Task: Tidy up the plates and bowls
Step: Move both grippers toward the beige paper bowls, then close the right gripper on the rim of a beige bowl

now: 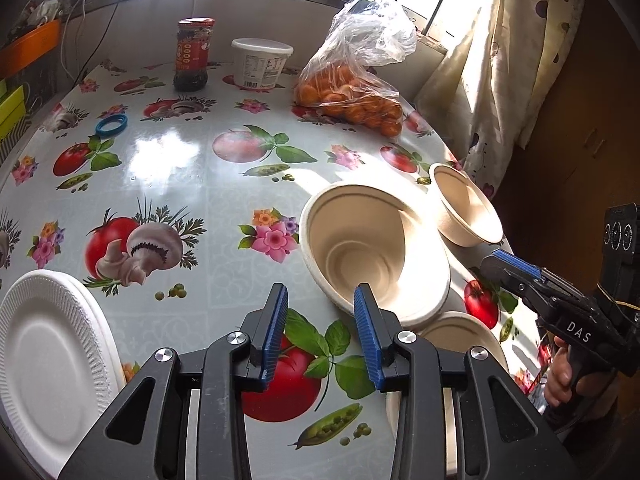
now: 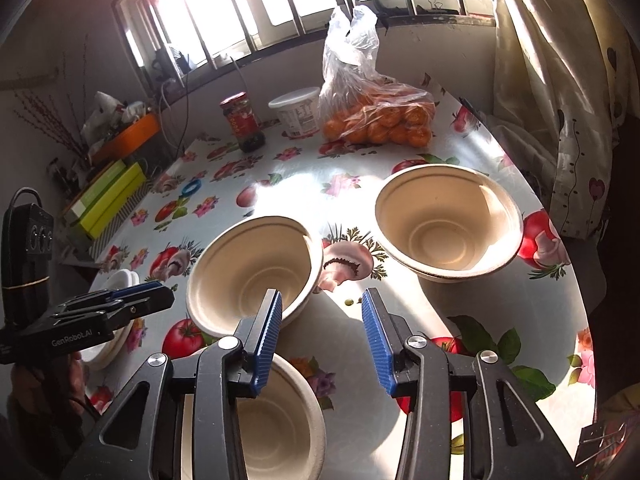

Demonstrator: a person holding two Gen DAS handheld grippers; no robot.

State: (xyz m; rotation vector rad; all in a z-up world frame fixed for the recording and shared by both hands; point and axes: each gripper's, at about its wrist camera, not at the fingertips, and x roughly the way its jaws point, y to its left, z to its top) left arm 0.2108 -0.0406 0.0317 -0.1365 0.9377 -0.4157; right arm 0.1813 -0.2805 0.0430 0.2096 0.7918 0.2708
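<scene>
Both hand-held grippers, left (image 1: 320,300) and right (image 2: 320,304), part-open and empty; tilted bowl (image 2: 256,268) beside the far bowl (image 2: 448,232) could tip if a finger clips its rim.

Three beige bowls (image 2: 256,276), white plates (image 1: 48,360), all upright.

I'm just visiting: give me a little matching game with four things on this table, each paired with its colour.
Things:
1. plate
2. ring
3. jar lid
4. bowl by the curtain

Colours:
A. red
B. beige
C. white
D. blue

Pairs: 1-C, 2-D, 3-A, 4-B
</scene>
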